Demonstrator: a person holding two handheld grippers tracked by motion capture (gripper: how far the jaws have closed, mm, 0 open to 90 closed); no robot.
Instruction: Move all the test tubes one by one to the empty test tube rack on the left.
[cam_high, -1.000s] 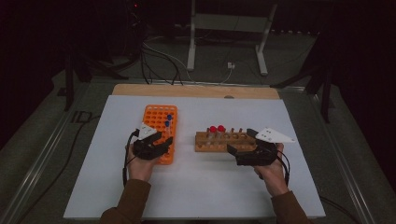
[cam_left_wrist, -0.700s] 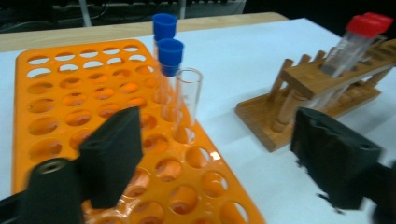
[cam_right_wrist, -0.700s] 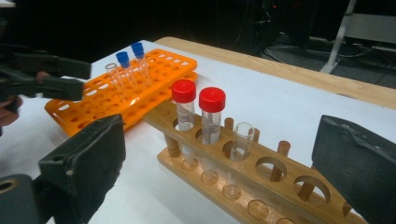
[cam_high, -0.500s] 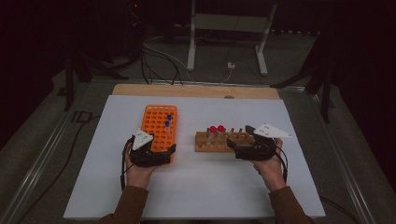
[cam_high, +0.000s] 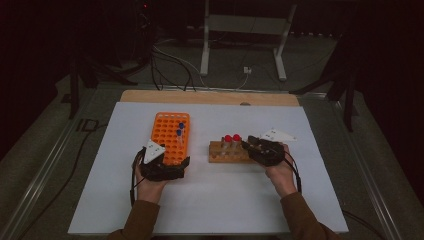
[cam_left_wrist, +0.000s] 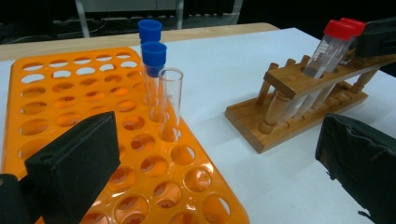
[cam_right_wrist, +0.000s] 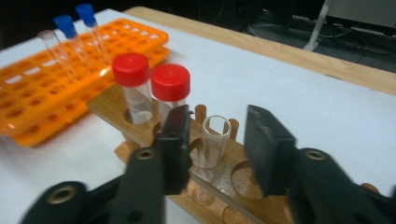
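The white table (cam_high: 215, 200) holds an orange rack (cam_high: 171, 137) on the left and a wooden rack (cam_high: 227, 152) on the right. The person's two arms come in from the bottom, one hand behind each rack. The left gripper (cam_high: 162, 167) sits at the near end of the orange rack with its jaws wide apart and nothing between them. The right gripper (cam_right_wrist: 217, 140) is at the wooden rack with its jaws apart on each side of a clear open tube (cam_right_wrist: 212, 140) that stands in a hole; they do not touch it. Two red-capped tubes (cam_right_wrist: 152, 86) stand just beside it. In the orange rack stand two blue-capped tubes (cam_left_wrist: 152, 60) and one clear tube (cam_left_wrist: 169, 100). From above the clear tubes are too small to make out.
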